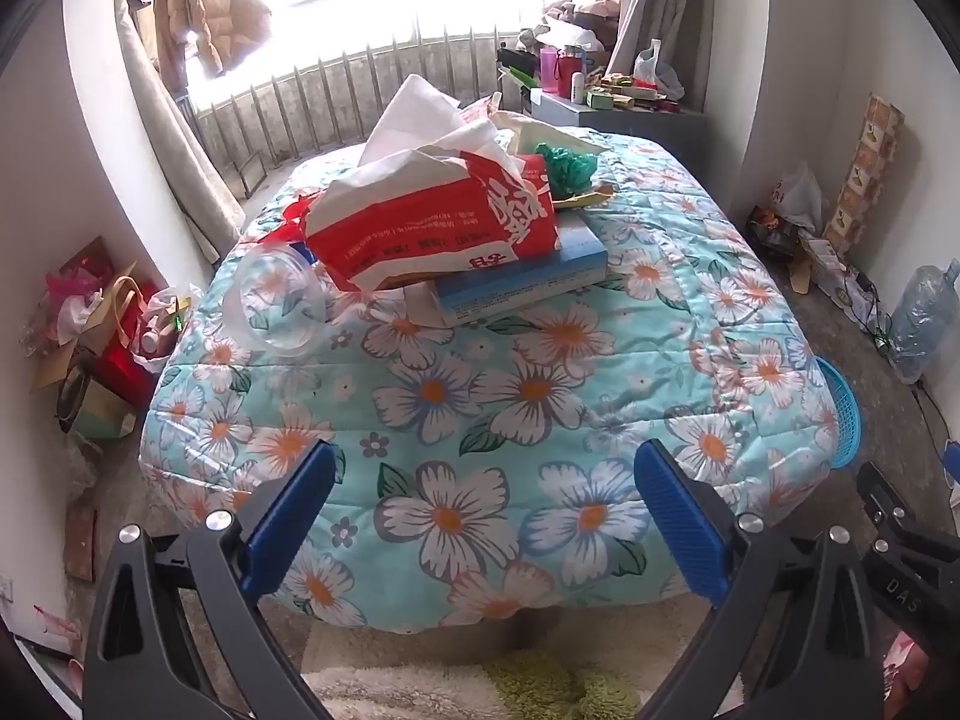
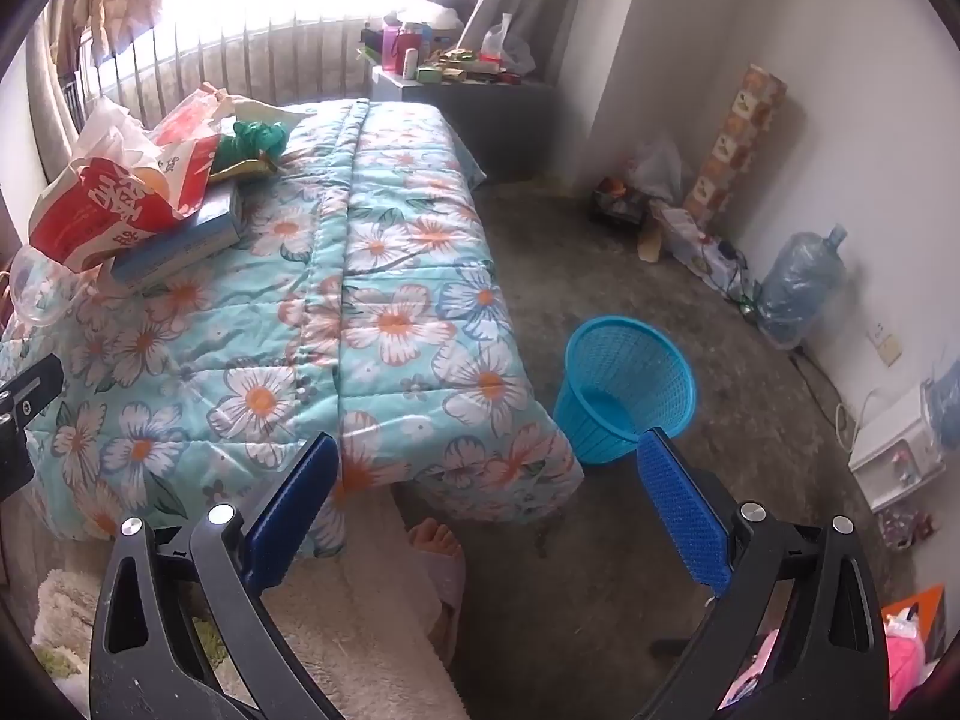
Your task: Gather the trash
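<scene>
Here both claws stand wide open and empty, angled down over the near end of a bed covered by a floral quilt (image 1: pixel 492 396). The left claw (image 1: pixel 486 516) hovers above the quilt's near edge; the right claw (image 2: pixel 489 516) hangs past the bed's corner, over the floor, with the blue bin (image 2: pixel 624 384) just beyond its right finger. The bin stands upright on the floor beside the bed and looks empty inside. The trash sits in a heap on the far left part of the quilt: a torn red and white tissue pack (image 1: pixel 432 222) with tissue sticking up, resting on a blue box (image 1: pixel 522 282); a clear plastic cup (image 1: pixel 276 306) on its side just left of the box; and a green wad (image 1: pixel 567 165) behind the pack. A slippered foot (image 2: pixel 438 558) shows under the bed's corner.
</scene>
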Action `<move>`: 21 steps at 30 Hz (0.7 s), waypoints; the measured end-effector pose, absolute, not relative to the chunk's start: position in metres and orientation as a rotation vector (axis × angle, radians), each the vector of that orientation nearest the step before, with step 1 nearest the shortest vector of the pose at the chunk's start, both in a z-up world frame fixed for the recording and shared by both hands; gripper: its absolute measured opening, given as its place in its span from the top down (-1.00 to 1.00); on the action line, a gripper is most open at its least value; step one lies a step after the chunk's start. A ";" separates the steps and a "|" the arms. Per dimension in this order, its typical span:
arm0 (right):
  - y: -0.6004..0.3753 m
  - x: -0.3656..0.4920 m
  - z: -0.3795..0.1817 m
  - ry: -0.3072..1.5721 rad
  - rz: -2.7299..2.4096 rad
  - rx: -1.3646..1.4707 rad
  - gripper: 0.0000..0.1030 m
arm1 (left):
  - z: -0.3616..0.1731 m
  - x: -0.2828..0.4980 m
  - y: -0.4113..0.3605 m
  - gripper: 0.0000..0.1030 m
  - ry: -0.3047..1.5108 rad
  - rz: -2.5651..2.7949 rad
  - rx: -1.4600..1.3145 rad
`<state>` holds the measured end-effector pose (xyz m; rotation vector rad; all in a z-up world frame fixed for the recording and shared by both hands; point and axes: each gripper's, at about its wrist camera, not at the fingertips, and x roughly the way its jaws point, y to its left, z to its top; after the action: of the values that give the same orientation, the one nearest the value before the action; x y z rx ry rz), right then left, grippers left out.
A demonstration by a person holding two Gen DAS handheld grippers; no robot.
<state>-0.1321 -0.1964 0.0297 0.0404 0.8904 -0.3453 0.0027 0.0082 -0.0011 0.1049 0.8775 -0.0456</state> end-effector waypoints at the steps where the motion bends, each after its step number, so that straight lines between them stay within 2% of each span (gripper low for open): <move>1: -0.197 -0.133 0.029 0.890 -0.344 0.039 -0.85 | -0.001 0.002 0.009 -0.90 0.877 -0.045 0.104; 21: -0.197 -0.134 0.031 0.889 -0.344 0.035 -0.85 | -0.004 0.003 0.004 -0.90 0.880 -0.036 0.114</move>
<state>-0.1336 -0.1968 0.0309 0.0345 0.8885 -0.3439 0.0026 0.0045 -0.0042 0.1145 0.8800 -0.0362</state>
